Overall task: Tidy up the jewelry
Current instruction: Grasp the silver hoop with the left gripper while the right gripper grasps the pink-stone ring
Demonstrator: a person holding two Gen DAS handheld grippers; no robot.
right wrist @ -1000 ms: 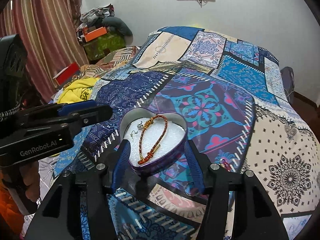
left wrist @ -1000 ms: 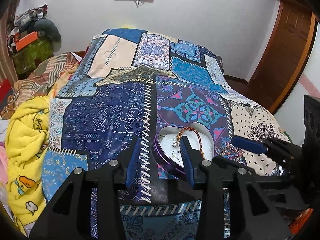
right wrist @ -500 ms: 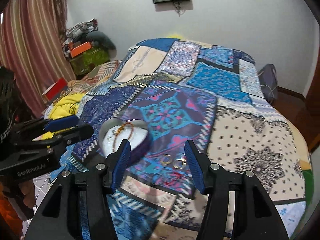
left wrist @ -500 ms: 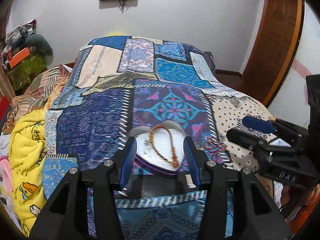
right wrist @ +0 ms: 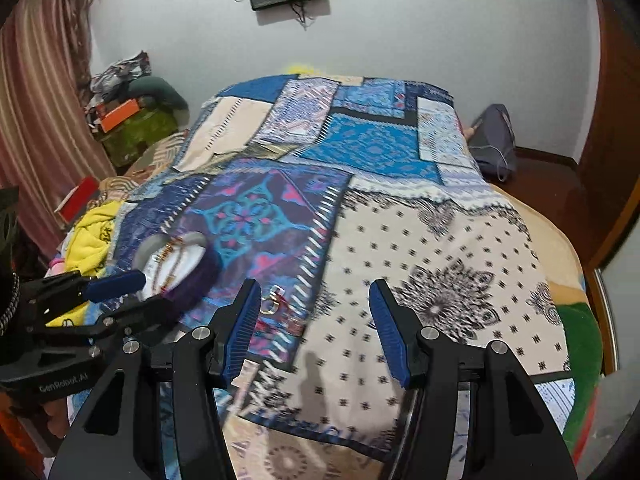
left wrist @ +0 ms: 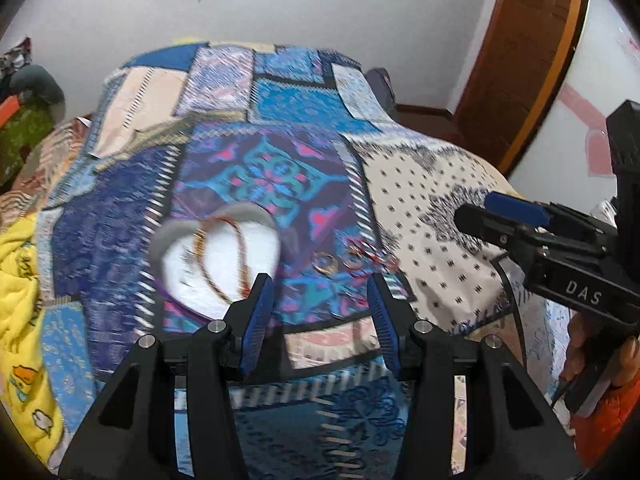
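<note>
- Bed [right wrist: 440,248], patchwork cover; everything rests on its near end.
- Heart-shaped tin [left wrist: 218,260], white lining, purple wall, sits left of centre. A red-and-gold beaded necklace [left wrist: 224,256] lies looped inside.
- Left gripper [left wrist: 320,316]: jaws wide apart, holding nothing, hovering above the cover just right of the tin.
- Right gripper [right wrist: 314,326]: jaws also wide apart and empty, over the dotted cream patch.
- Loose pieces on the cover, right of the tin: gold rings [left wrist: 326,262] and a small reddish tangle [left wrist: 366,254], blurred, type unclear.
- Key relation: the rings lie straight ahead of the left gripper, between its finger lines. From the right gripper they sit just beyond its left finger [right wrist: 242,320], off its centre line.
- Judgement: the left is better lined up; the tin is a short carry leftward.
</note>
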